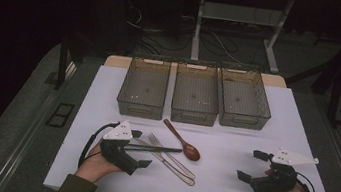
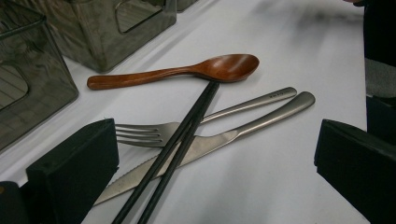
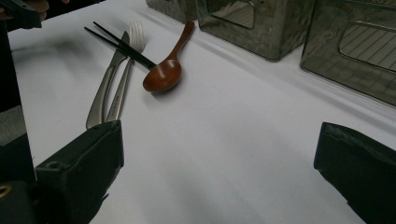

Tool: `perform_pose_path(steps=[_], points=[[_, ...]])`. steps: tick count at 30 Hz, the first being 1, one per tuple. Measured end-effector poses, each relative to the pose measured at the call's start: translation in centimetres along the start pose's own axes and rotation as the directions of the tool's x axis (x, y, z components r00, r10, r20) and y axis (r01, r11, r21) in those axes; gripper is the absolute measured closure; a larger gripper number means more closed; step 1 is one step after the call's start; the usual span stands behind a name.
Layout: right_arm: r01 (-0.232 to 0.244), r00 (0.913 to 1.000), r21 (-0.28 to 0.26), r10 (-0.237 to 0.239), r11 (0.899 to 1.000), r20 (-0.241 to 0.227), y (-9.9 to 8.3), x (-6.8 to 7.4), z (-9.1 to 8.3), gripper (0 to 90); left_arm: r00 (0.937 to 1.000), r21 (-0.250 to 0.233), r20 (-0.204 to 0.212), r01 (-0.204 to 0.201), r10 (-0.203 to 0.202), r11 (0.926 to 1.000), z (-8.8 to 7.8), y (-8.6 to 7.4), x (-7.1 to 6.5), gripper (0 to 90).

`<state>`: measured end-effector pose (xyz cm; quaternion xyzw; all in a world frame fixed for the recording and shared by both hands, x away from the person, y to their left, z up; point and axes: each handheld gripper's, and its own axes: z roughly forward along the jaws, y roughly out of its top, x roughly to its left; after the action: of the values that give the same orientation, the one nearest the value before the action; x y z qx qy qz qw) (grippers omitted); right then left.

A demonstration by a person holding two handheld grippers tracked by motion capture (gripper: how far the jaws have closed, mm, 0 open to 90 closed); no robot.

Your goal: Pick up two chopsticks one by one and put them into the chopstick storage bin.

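A brown wooden spoon [image 1: 181, 139] lies on the white table [image 1: 226, 184] in front of the bins. Beside it, a steel fork [image 1: 163, 151] and knife [image 1: 169, 162] lie side by side. Black chopsticks [image 1: 156, 149] rest across them, their far tips at the spoon's bowl. My left gripper [image 1: 141, 148] is open, and the chopsticks' near ends lie between its jaws, untouched. In the left gripper view the chopsticks [image 2: 182, 135] cross the fork [image 2: 205, 119] and knife [image 2: 224, 137] below the spoon [image 2: 177, 72]. My right gripper [image 1: 249, 164] is open over bare table, with the spoon [image 3: 163, 74] far ahead.
Three grey see-through bins [image 1: 143, 86] [image 1: 196, 92] [image 1: 245, 96] stand in a row at the back of the table. Bare white surface lies between the cutlery and my right gripper. The table's edges drop off to dark floor on both sides.
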<state>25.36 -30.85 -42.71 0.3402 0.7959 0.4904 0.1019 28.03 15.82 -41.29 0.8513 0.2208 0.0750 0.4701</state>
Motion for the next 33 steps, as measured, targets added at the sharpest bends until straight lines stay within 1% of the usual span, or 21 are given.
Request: perform_pose_path(steps=[4,9,16,19,21,24,28,33], points=[[-0.003,1.0000,0.000,0.003,1.000,0.007,0.1,0.0,0.0,1.0,1.0000,-0.004,0.003,-0.002,0.002,1.0000,-0.1,0.1,0.2,0.0],[0.003,1.0000,0.003,-0.003,1.000,0.007,0.0,0.0,0.0,1.0,0.9999,0.005,0.006,-0.009,0.009,0.9999,-0.2,0.2,0.5,0.4],[0.002,1.0000,0.007,-0.002,1.000,0.005,0.0,0.0,0.1,1.0,1.0000,0.002,-0.003,0.000,0.000,1.0000,-0.5,0.2,1.2,3.3],[0.002,1.0000,0.009,-0.003,1.000,0.008,0.0,0.0,0.1,1.0,0.9998,0.000,-0.012,0.017,-0.017,0.9999,-0.6,0.0,1.8,4.9],[0.004,1.0000,0.015,-0.004,1.000,0.009,-0.1,0.0,0.2,1.0,0.9997,0.003,-0.018,0.017,-0.017,0.9999,-0.8,-0.1,2.2,6.1],[0.007,1.0000,0.014,-0.007,1.000,0.006,-0.1,0.0,0.2,1.0,0.9996,-0.005,-0.021,0.017,-0.017,0.9998,-0.9,-0.3,2.6,12.4],[0.004,1.0000,0.013,-0.004,1.000,0.007,-0.1,0.0,0.2,1.0,0.9996,-0.004,-0.020,0.022,-0.022,0.9998,-1.1,-0.4,3.0,18.2],[0.003,1.0000,0.012,-0.003,1.000,0.006,-0.1,0.0,0.2,1.0,0.9996,0.013,-0.011,0.025,-0.025,0.9996,-1.2,-0.8,3.7,32.1]])
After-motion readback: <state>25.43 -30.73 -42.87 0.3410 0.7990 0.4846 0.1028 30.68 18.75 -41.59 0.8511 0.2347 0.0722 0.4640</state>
